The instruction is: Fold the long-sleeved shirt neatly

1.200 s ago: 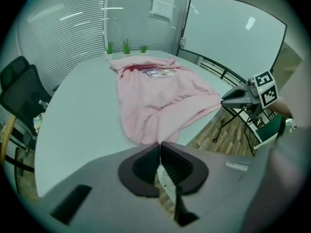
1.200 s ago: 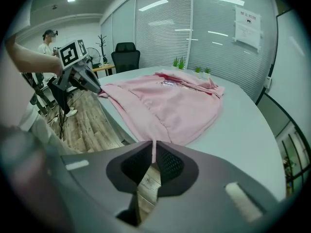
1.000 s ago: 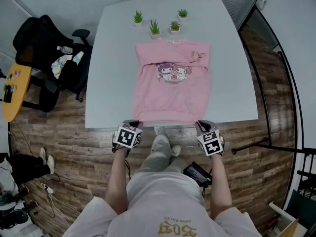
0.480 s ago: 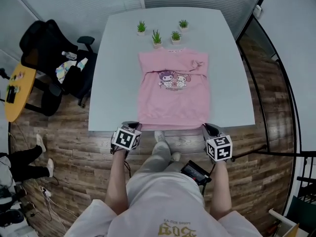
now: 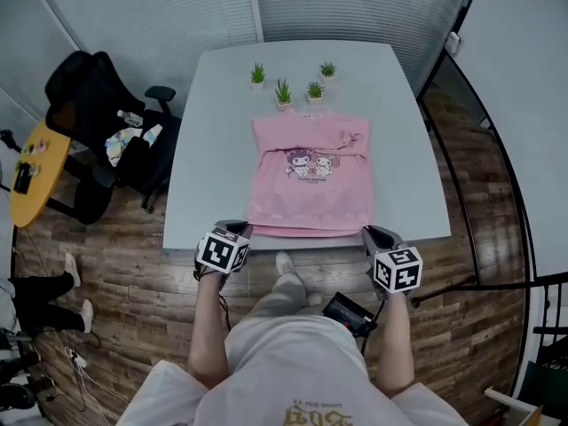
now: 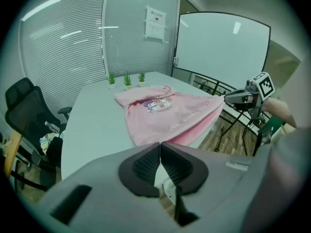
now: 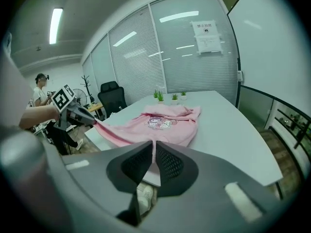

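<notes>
Nearest the person, the left gripper (image 5: 234, 230) and the right gripper (image 5: 372, 233) sit at the near edge of the white table (image 5: 213, 158), one at each lower corner of the pink long-sleeved shirt (image 5: 311, 193). The left gripper view shows its jaws pressed together, with pink cloth pinched at their tips. The right gripper view shows the same: its jaws are clamped on a thin fold of the pink hem. Seen from either gripper, the hem (image 6: 194, 123) runs as a raised band from one gripper to the other, just above the table edge.

Beyond the hem, the shirt lies flat on the near half of the table, printed side up. Its long axis runs straight away from the person, hem at the near edge and collar pointing to the far side. The cartoon print (image 5: 312, 161) sits across the chest. The sleeves are folded in over the upper body, one bunched near the right shoulder (image 5: 351, 138).

Just past the collar stand four small potted plants (image 5: 283, 92), well apart from the grippers. Left of the table is a black office chair (image 5: 84, 105), and behind the table a wall of blinds (image 5: 177, 16).
</notes>
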`<state>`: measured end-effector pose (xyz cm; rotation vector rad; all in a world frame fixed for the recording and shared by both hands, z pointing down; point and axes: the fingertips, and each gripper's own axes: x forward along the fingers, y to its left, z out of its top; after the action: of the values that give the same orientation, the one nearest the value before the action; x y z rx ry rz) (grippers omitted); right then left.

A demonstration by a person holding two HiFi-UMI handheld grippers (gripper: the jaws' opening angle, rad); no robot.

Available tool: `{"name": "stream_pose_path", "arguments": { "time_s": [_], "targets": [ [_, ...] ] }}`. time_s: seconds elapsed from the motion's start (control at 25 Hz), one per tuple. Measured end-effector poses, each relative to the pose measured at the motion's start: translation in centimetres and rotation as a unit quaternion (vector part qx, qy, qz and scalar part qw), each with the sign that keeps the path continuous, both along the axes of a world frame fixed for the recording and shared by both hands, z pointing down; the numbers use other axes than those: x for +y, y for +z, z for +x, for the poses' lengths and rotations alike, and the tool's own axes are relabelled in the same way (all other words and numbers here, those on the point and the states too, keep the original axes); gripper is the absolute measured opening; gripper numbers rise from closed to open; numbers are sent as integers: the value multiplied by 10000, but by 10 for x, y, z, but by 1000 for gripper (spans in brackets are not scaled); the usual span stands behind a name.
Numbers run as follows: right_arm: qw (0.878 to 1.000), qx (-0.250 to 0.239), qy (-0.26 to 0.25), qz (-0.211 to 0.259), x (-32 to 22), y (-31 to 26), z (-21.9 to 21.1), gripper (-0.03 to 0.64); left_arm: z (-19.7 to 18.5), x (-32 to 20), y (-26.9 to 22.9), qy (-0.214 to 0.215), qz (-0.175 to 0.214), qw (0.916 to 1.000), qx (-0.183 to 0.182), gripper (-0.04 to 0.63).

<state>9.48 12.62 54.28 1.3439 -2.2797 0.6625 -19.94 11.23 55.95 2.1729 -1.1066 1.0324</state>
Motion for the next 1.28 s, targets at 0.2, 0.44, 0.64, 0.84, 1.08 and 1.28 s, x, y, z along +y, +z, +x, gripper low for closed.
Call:
{"name": "stream_pose_path", "arguments": {
  "time_s": [0.2, 0.44, 0.64, 0.84, 1.08, 1.28],
  "targets": [
    [9997, -108, 21, 196, -4, -24, -4, 35, -6, -7, -27, -163, 260, 9994, 187, 12],
    [9989, -240, 8, 395, -3, -46, -5, 35, -13, -15, -59, -270, 724, 9969, 139, 12],
    [9979, -331, 30, 559, 5, -66, -5, 35, -13, -12, -85, -306, 997, 9944, 162, 12],
    [9960, -443, 48, 776, 6, -89, -4, 35, -13, -17, -106, -331, 1218, 9919, 161, 12],
    [9946, -505, 87, 908, 5, -100, 1, 35, -7, -19, -115, -359, 1342, 9900, 232, 12],
    [9943, -526, 130, 918, -5, -98, 1, 35, -3, -31, -117, -365, 1369, 9897, 180, 12]
  ]
}}
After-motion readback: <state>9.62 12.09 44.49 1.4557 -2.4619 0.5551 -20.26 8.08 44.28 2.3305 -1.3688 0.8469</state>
